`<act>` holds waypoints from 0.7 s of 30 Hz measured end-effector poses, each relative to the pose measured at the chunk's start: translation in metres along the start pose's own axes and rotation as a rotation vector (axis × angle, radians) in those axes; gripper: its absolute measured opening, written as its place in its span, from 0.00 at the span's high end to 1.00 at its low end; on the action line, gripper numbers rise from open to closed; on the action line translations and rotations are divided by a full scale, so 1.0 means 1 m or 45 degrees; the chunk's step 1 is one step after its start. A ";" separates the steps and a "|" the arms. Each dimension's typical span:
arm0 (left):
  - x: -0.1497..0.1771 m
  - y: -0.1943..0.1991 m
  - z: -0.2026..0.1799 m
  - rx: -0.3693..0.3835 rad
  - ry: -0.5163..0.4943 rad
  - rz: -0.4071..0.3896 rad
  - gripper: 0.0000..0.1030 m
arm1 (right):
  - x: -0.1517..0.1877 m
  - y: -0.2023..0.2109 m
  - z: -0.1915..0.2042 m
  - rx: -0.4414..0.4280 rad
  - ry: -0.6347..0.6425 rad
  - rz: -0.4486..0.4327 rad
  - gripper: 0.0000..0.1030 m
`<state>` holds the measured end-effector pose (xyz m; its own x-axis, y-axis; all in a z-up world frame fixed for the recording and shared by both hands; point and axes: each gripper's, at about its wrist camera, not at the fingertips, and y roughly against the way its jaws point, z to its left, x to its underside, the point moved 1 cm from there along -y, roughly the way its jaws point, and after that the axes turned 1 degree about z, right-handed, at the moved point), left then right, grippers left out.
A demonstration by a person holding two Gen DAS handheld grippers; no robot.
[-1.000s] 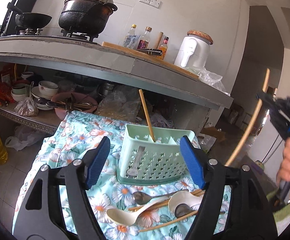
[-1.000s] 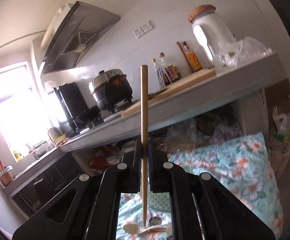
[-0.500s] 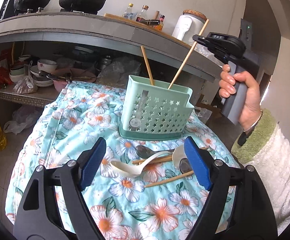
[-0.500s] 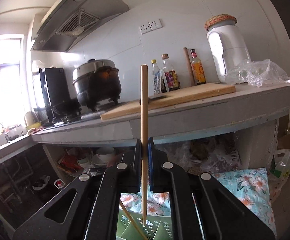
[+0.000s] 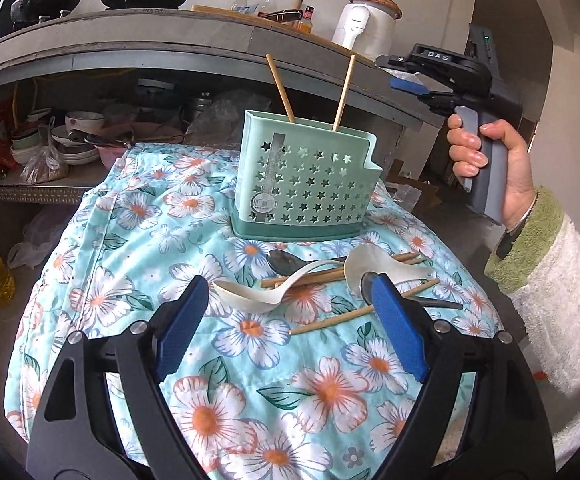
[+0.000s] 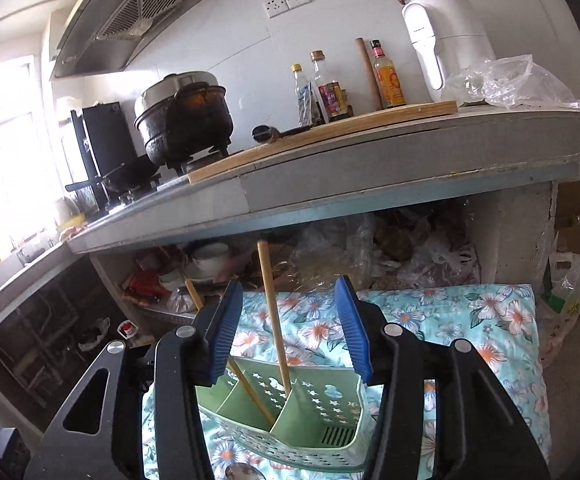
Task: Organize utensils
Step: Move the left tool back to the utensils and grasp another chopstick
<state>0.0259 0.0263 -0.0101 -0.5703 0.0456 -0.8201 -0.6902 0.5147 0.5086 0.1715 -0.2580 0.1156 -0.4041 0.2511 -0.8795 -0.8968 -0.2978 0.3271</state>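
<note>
The left gripper [image 5: 290,324] is lower now than a moment ago and hangs just above the flowery cloth [image 5: 130,216] on the surface. Its blue pads are spread wide and opening a bit more, and nothing is between them. Right ahead of it lies the pile that is left: a white spoon [image 5: 250,298], a second white spoon [image 5: 373,264], a metal spoon [image 5: 282,260] and a few chopsticks [image 5: 329,322], all mixed up and touching.

Behind the pile stands the green basket [image 5: 305,184]. A moment ago one stick stood in it. Now two sticks stand in it, a left stick [image 5: 280,88] and a right stick [image 5: 343,92], leaning apart like a V.

The right gripper [image 6: 288,330] has just let go. It was pinching the right stick [image 6: 274,320] tight; now its pads are opening and no longer press on it. The stick is still between them, but its tip rests down inside the basket [image 6: 329,416], in the middle part, next to the other stick [image 6: 250,392].

So one more chopstick is put away. I think the left gripper goes next, for something in the pile. The spoons and sticks lie crossed, so picking just one may be tricky.
</note>
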 end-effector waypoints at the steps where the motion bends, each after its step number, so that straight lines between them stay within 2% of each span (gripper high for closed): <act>1: 0.000 -0.001 -0.001 0.002 -0.002 0.002 0.23 | -0.001 0.008 -0.003 -0.002 -0.006 -0.007 0.53; 5: 0.000 -0.003 -0.004 0.009 -0.013 0.010 0.23 | 0.005 0.039 -0.013 0.005 -0.038 -0.004 0.53; 9: 0.001 -0.008 -0.009 0.020 -0.034 0.026 0.23 | 0.027 0.062 -0.021 0.025 -0.084 0.069 0.52; 14: 0.001 -0.015 -0.019 0.035 -0.080 0.046 0.23 | 0.073 0.076 -0.032 0.045 -0.176 0.214 0.52; 21: 0.005 -0.034 -0.041 0.099 -0.179 0.114 0.23 | 0.153 0.083 -0.064 0.080 -0.434 0.395 0.52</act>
<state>0.0280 -0.0259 -0.0211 -0.5564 0.2109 -0.8037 -0.5995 0.5678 0.5641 0.0469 -0.3033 -0.0145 -0.6815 0.4505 -0.5767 -0.7293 -0.3532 0.5860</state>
